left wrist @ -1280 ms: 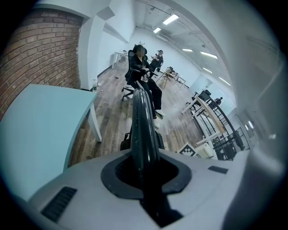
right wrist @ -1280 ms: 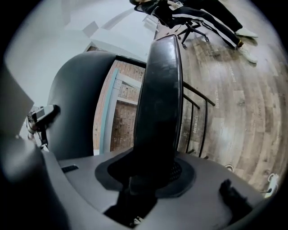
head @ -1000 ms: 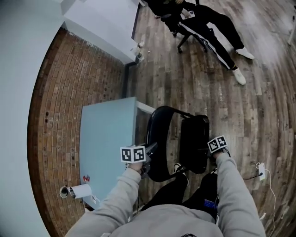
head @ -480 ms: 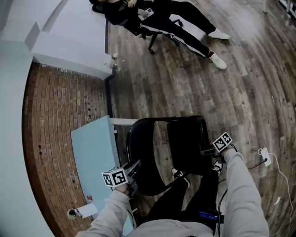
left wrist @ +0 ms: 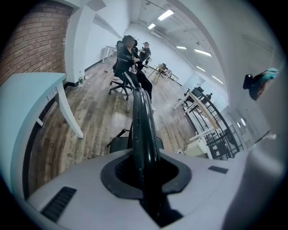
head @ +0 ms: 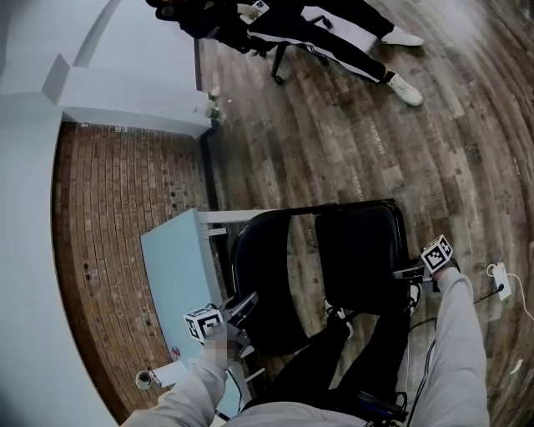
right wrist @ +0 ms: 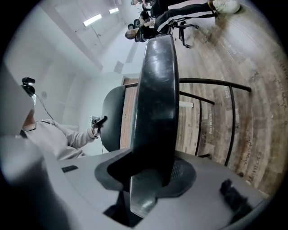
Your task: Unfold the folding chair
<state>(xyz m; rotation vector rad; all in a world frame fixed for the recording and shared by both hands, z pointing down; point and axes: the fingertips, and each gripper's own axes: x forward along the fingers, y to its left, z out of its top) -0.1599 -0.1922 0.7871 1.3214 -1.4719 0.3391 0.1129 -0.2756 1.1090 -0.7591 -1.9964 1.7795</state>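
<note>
Left gripper [head: 244, 303]: lower left of the head view. The jaws are narrow and clamped on the round black frame tube [left wrist: 142, 126], which runs up between them.

Right gripper [head: 407, 272]: right edge of the head view. The jaws are set somewhat wider and closed on the rim of the seat [right wrist: 157, 99].

Risk, grip: the glossy tube could probably turn or slide in the narrow left jaws, and the smooth seat rim could slip from the right pair if it is pulled at an angle.

Risk, legs: the wearer's legs sit just below the chair, lower centre. A seat that drops suddenly might strike them.

Folding chair [head: 359, 250]: centre to lower centre of the head view, all black and partly opened. The padded seat is on the right and the backrest [head: 265, 321] on the left, with floor showing through the gap between them.

Table [head: 171, 267]: pale blue, just left of the chair. Risk: the frame may knock its leg as the chair spreads.

Power strip [head: 499, 279]: far right on the wood floor [head: 350, 142], near the right gripper.

Seated person [head: 275, 21]: top of the frame, well apart from the chair.
</note>
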